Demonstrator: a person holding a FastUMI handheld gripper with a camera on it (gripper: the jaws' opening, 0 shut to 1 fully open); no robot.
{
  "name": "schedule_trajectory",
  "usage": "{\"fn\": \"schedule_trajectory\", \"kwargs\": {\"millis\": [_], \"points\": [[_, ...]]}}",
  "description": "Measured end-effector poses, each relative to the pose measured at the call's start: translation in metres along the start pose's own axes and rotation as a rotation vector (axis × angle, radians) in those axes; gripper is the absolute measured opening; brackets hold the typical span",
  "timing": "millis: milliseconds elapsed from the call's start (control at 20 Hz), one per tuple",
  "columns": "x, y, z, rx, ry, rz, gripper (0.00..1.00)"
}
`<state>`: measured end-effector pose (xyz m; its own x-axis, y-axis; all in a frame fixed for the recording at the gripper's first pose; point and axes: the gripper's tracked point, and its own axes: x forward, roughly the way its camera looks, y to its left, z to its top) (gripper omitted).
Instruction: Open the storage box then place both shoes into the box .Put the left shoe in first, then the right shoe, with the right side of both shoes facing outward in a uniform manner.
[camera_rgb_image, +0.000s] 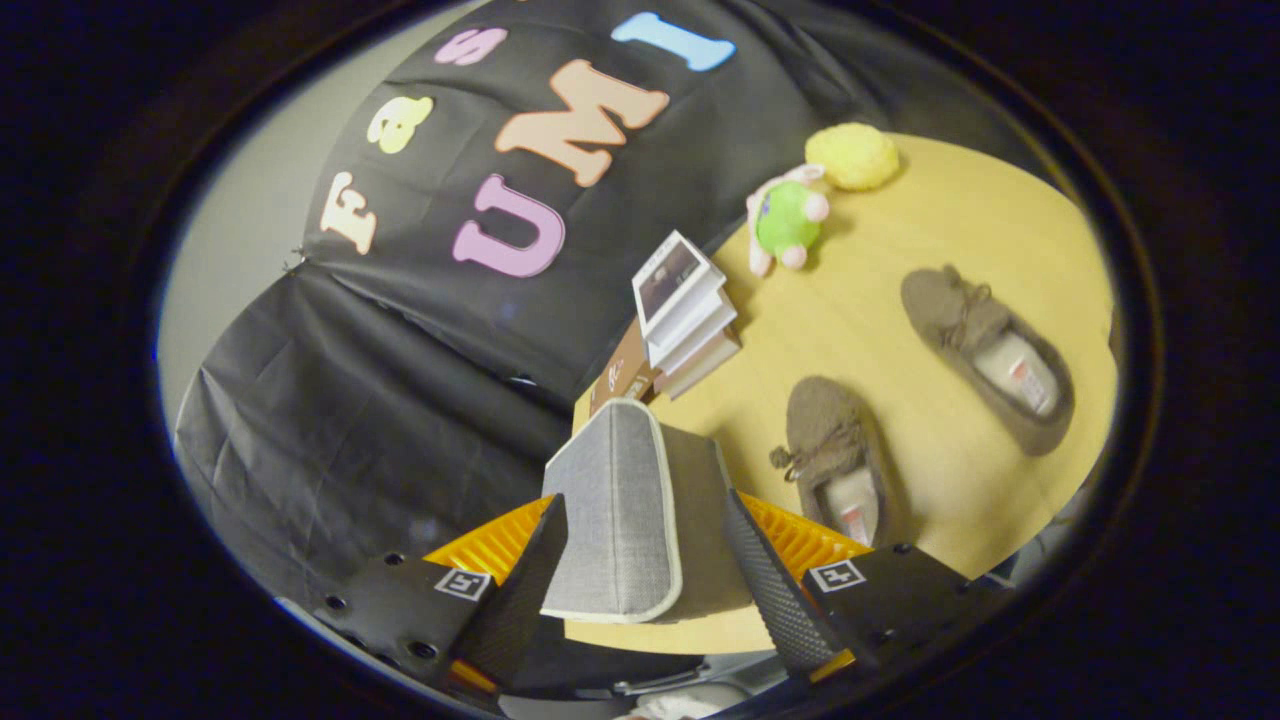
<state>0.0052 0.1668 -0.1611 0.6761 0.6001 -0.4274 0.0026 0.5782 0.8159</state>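
Two fingers of my gripper (645, 575) stand spread around the grey fabric storage box (625, 500), low centre. I'd pinch its lid edge squarely before lifting; both brown slippers (835, 460) wait right.

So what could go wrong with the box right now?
The gripper has its fingers open around the grey storage box, which sits near the table edge, so a push might slide it off. The box looks shut, so neither brown shoe can go in yet. The book stack just beyond could get bumped.
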Motion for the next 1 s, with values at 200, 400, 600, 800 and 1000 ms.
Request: {"fn": "schedule_trajectory", "kwargs": {"millis": [200,400,600,800,1000], "points": [[0.014,-0.007,-0.032,0.107,0.109,0.019,0.99],[0.027,-0.007,-0.051,0.159,0.179,0.034,0.99],[0.041,-0.01,-0.069,0.15,0.23,0.025,0.99],[0.052,-0.003,-0.085,0.205,0.288,0.06,0.88],[0.052,0.001,-0.087,0.24,0.297,0.078,0.68]]}}
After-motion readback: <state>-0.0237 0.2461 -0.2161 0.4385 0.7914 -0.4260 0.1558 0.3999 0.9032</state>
